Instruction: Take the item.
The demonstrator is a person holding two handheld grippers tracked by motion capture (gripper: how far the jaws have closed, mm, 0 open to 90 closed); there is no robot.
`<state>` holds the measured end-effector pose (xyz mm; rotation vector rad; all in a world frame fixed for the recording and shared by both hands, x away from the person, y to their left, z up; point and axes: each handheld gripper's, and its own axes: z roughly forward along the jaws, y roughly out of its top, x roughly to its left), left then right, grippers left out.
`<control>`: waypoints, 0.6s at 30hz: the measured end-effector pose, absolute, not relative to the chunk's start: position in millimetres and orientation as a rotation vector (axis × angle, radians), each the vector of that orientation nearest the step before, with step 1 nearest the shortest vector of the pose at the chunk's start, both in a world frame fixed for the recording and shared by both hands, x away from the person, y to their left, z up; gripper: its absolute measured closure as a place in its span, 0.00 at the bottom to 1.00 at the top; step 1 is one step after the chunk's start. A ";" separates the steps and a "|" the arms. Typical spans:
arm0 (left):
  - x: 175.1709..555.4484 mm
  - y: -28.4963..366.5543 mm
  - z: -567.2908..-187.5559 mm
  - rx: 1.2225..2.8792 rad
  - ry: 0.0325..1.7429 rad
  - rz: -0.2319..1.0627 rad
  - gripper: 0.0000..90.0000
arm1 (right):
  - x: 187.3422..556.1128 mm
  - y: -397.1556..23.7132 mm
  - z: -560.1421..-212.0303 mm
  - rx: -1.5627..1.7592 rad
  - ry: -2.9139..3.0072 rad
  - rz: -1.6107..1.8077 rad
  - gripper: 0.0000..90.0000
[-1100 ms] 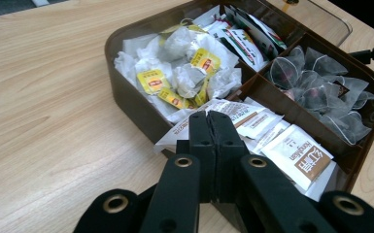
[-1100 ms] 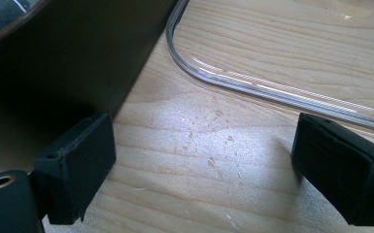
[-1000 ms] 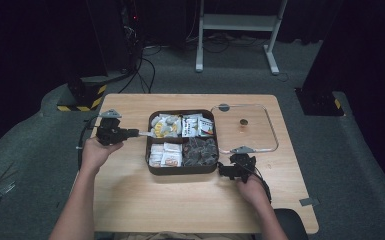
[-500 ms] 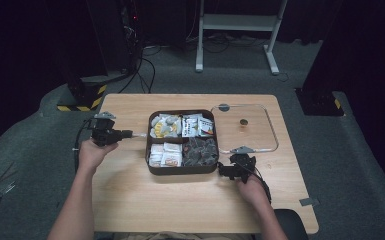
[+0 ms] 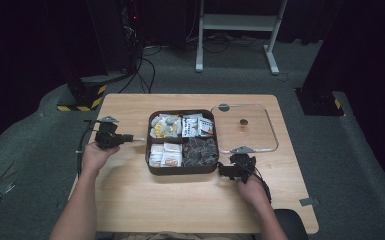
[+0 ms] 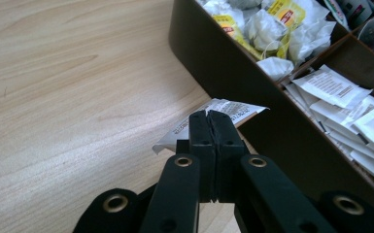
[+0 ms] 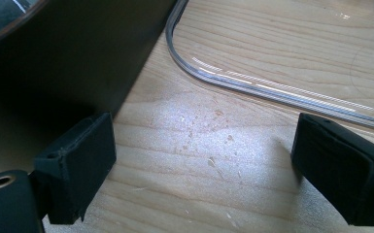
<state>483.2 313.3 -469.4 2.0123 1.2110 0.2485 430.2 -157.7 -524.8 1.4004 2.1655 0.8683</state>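
Note:
My left gripper [image 5: 130, 139] is shut on a white paper sachet [image 5: 139, 140], held low over the table just left of the dark compartment box [image 5: 180, 171]. In the left gripper view its jaws [image 6: 208, 119] pinch the sachet [image 6: 233, 108] next to the box's outer wall [image 6: 213, 53]. The box holds tea bags [image 6: 272, 24], white sachets [image 6: 349, 102] and dark packets. My right gripper [image 5: 226, 171] rests on the table at the box's near right corner. Its jaws [image 7: 204, 165] stand open with only bare wood between them.
A clear lid [image 5: 270, 145] lies flat on the table right of the box, its rim [image 7: 252, 82] just beyond my right gripper. The wooden table [image 5: 130, 195] has free room in front and on the left. Dark floor and cables surround it.
My left gripper has sunk toward the table with the sachet still in it. The right gripper has stayed where it was.

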 end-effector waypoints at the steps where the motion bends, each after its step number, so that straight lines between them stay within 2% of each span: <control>1: 483.8 314.2 -473.2 2.020 1.226 0.235 0.99 | 430.2 -157.6 -524.8 1.401 2.165 0.869 0.10; 18: 484.4 315.6 -488.4 2.055 1.253 0.211 0.99 | 430.3 -157.6 -524.8 1.400 2.165 0.868 0.10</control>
